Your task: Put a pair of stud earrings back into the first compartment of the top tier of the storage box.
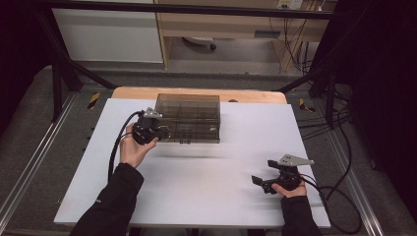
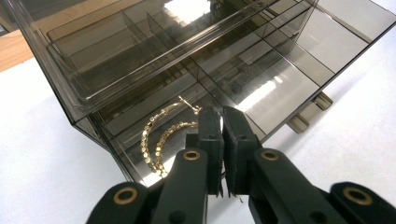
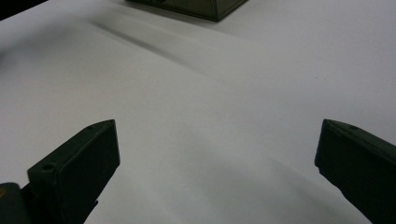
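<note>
Two grippers: left gripper (image 2: 222, 116) jaws closed, empty, at organizer box (image 2: 196, 60) edge; right gripper (image 3: 217, 154) wide open.

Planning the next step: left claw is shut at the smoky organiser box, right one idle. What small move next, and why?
Probably ease the left claw back from the box. Its jaws look closed with nothing clearly between them, and the gold hoop earrings lie in the corner compartment beside them. The right claw stands open over bare table.

Box at the table's far middle, grippers either side

The compartment box (image 1: 188, 118) sits on the table (image 1: 196, 187); a chain (image 2: 161, 137) lies in its near-left compartment, the left gripper (image 1: 160, 132) just beside, the right gripper (image 1: 259, 183) well apart, near-right.
</note>
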The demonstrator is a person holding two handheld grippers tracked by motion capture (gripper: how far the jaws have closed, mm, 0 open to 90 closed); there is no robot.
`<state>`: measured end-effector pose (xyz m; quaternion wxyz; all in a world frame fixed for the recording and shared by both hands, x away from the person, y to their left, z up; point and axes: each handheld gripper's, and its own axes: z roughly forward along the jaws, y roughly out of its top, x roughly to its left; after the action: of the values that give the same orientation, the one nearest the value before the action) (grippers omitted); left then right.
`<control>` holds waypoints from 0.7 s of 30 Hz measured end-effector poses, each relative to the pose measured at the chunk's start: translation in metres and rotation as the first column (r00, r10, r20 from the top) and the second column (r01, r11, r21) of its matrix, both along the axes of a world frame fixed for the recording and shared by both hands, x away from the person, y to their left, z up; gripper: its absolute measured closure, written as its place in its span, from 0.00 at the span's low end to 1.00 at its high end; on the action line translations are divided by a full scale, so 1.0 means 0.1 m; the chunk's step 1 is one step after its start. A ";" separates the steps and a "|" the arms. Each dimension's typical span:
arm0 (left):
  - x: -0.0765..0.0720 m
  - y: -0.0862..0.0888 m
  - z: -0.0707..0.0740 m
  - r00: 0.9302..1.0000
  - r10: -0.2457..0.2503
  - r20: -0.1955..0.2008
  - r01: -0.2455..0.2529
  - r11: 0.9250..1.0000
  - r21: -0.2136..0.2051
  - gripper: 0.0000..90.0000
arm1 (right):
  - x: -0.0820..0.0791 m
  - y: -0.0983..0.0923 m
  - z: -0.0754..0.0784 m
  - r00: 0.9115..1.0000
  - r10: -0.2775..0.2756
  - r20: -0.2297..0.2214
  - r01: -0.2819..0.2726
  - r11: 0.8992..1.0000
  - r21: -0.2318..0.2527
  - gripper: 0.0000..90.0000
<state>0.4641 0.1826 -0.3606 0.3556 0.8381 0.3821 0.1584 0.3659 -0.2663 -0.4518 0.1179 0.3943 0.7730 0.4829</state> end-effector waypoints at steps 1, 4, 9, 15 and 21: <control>0.00 0.00 0.00 1.000 -0.001 0.000 0.001 1.000 0.003 0.96 | 0.00 0.00 0.00 1.000 0.000 0.000 0.000 1.000 0.001 0.01; 0.01 0.00 0.00 1.000 0.004 -0.002 -0.004 1.000 -0.002 0.96 | 0.00 0.00 0.00 1.000 0.001 -0.001 -0.001 1.000 0.000 0.01; 0.01 0.03 0.02 1.000 0.016 0.014 -0.016 1.000 -0.015 0.92 | 0.00 0.00 0.00 1.000 0.001 0.001 -0.001 1.000 0.000 0.01; -0.05 0.06 0.09 0.999 0.027 0.045 -0.025 0.998 -0.050 0.80 | 0.00 0.00 0.00 1.000 0.000 0.000 0.000 1.000 0.001 0.01; -0.14 0.08 0.15 0.996 0.033 0.084 -0.030 0.999 -0.038 0.63 | 0.00 0.00 0.00 1.000 0.000 0.000 0.000 1.000 0.000 0.01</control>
<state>0.4505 0.1902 -0.3451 0.3844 0.8178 0.3827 0.1922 0.3659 -0.2666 -0.4516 0.1177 0.3944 0.7729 0.4829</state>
